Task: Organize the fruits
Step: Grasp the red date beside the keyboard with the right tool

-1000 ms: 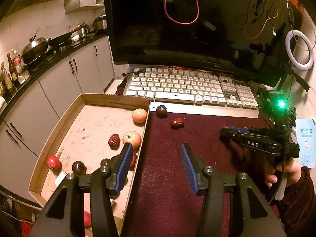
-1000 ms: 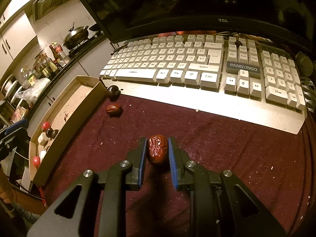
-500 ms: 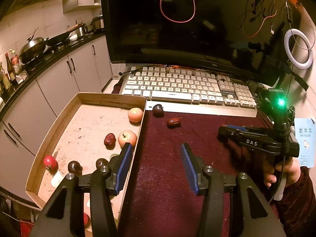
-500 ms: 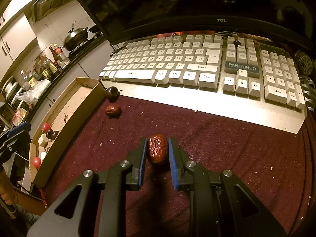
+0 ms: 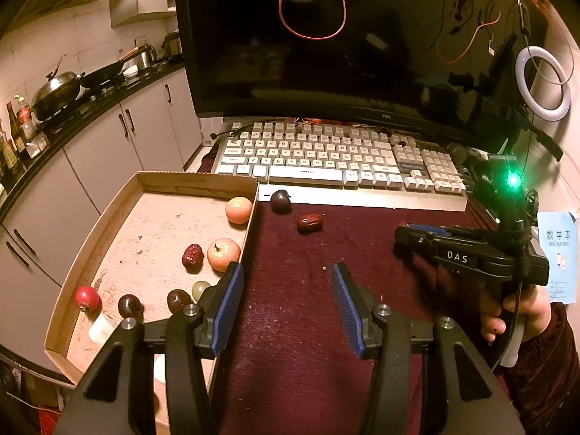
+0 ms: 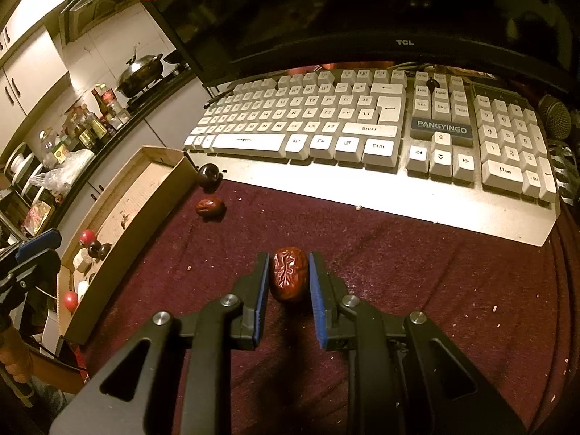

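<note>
Nothing has shifted: right gripper [image 6: 289, 278] stays pinched on the red date [image 6: 289, 274] over the desk's maroon cloth [image 6: 417, 272], left gripper [image 5: 286, 304] wide open and empty beside the cardboard tray [image 5: 108, 214], delivery pending.

My maroon tabletop [image 5: 308, 326] carries a keyboard [image 5: 337, 159], cardboard tray [image 5: 108, 217], a plum [image 5: 280, 201] and a date [image 5: 310, 223].

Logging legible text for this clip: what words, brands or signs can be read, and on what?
"TCL": monitor bezel.
"PANGYINGO": keyboard plate.
"SHIFT", "ALT", "FN", "CTRL": keyboard keys.
"DAS": right gripper body.
"数学本", "SHU XUE BEN": blue notebook.
Other keycaps and the kitchen bottle labels: too blurred to read.
</note>
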Available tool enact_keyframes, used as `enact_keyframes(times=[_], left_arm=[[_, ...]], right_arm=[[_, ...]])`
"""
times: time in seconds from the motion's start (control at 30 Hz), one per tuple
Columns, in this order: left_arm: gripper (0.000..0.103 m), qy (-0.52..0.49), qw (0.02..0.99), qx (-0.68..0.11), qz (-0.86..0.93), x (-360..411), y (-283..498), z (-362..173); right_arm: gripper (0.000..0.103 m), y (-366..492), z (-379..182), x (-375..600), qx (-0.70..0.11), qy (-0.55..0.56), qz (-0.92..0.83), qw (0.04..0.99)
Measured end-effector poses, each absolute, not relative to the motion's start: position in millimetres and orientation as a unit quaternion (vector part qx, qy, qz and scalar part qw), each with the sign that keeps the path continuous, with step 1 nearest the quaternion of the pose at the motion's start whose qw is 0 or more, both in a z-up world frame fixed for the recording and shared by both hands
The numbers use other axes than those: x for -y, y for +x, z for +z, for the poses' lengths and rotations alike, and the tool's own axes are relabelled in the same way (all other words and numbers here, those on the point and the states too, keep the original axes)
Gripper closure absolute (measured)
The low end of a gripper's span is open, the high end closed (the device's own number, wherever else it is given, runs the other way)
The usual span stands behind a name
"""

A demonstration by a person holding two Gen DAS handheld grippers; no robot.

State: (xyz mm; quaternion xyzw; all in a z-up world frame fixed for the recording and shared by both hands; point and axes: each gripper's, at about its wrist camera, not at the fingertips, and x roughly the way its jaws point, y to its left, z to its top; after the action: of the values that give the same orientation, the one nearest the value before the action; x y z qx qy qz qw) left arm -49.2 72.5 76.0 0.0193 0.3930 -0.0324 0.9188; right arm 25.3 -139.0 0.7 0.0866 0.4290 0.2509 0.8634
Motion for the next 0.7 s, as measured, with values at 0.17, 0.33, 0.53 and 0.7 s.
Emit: enact_keyframes(times=[0.17,0.33,0.53,0.7], left_arm=[[0.052,0.021,0.919,-0.392,-0.035,-69.4,-50.5,76.5],[0.052,0.023,0.919,-0.393,-0.037,-66.6,-50.0,75.6],[0.052,0.023,0.917,-0.396,-0.039,-67.0,-44.9,67.7],[0.052,0.021,0.912,-0.408,-0.038,-71.1,-34.7,55.3]], right_arm=[[0.08,23.5,1.9,139.2,-0.428,0.087,0.251,0.864],[0.08,22.7,2.7,139.2,-0.429,0.087,0.252,0.863],[0.08,22.9,2.4,139.1,-0.431,0.087,0.249,0.863],[0.08,25.4,0.0,142.5,-0.441,0.096,0.237,0.86]])
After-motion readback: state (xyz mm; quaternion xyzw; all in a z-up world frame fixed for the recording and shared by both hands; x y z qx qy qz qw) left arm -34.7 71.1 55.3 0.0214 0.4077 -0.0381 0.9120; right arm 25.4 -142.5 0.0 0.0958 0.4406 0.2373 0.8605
